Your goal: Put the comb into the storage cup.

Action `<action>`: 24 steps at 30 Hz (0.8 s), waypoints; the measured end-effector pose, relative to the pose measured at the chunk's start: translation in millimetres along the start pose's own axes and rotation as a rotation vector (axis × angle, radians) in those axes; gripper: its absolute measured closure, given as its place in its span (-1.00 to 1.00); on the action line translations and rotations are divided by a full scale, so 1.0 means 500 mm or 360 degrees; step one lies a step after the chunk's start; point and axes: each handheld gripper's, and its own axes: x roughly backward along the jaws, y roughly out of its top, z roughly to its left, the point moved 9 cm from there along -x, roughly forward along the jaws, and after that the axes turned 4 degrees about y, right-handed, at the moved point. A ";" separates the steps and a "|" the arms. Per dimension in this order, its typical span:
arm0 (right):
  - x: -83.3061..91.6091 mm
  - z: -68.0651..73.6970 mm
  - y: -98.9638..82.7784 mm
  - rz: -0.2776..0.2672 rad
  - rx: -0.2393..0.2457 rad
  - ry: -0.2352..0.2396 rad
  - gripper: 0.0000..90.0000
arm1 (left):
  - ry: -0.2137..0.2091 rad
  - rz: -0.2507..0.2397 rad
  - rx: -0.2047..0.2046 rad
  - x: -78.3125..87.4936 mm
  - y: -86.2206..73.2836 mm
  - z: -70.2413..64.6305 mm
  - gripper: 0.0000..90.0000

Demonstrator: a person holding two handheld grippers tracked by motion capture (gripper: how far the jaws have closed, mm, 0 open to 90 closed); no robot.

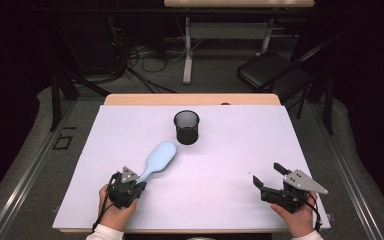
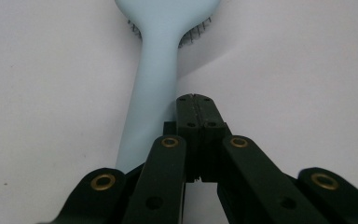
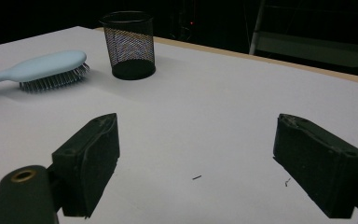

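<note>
A light blue hairbrush [image 1: 158,159] lies on the white table [image 1: 230,165], bristles down; its round head points up toward a black mesh cup [image 1: 186,127], and its thin handle points down toward the person's left hand [image 1: 114,212]; the brush head is near the cup but not touching it.

The left gripper [image 1: 139,186] sits right at the end of the brush handle; in the left gripper view its two black jaws are pressed tight together with nothing between them; the blue handle [image 2: 151,107] runs along just beside the closed jaws, on their left, and it looks like it touches them; the bristles peek out under the brush head at the top.

The right gripper [image 1: 269,175] is far over on the other side of the table, held in the right hand [image 1: 296,216]; its jaws are spread wide apart and there is nothing in them; in the right gripper view you can see bare white table between the two black pads [image 3: 89,161], and farther off the hairbrush [image 3: 46,69] and the mesh cup [image 3: 129,44] standing up straight; the brush and the right gripper are well apart.
</note>
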 end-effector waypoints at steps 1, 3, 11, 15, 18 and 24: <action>0.000 0.000 0.000 0.0000 0.0000 0.0000 -0.69 | 0.0000 0.0001 -0.0003 0.000 0.000 0.000 1.00; 0.000 0.000 0.000 -0.0001 0.0001 0.0000 -0.69 | 0.0002 -0.0001 -0.0007 0.000 0.000 0.000 1.00; -0.001 0.000 0.000 -0.0001 0.0000 0.0000 -0.69 | -0.0007 -0.0006 -0.0004 0.000 0.001 -0.002 0.99; -0.002 0.001 -0.001 0.0003 0.0000 0.0003 -0.69 | -0.0021 -0.0018 0.0000 0.002 0.003 -0.005 0.97; -0.002 0.001 -0.001 0.0005 0.0000 0.0003 -0.69 | -0.0029 -0.0036 0.0001 0.004 0.006 -0.007 0.93; -0.002 0.001 -0.002 0.0009 -0.0004 0.0005 -0.69 | -0.0042 -0.0078 0.0015 0.008 0.012 -0.007 0.85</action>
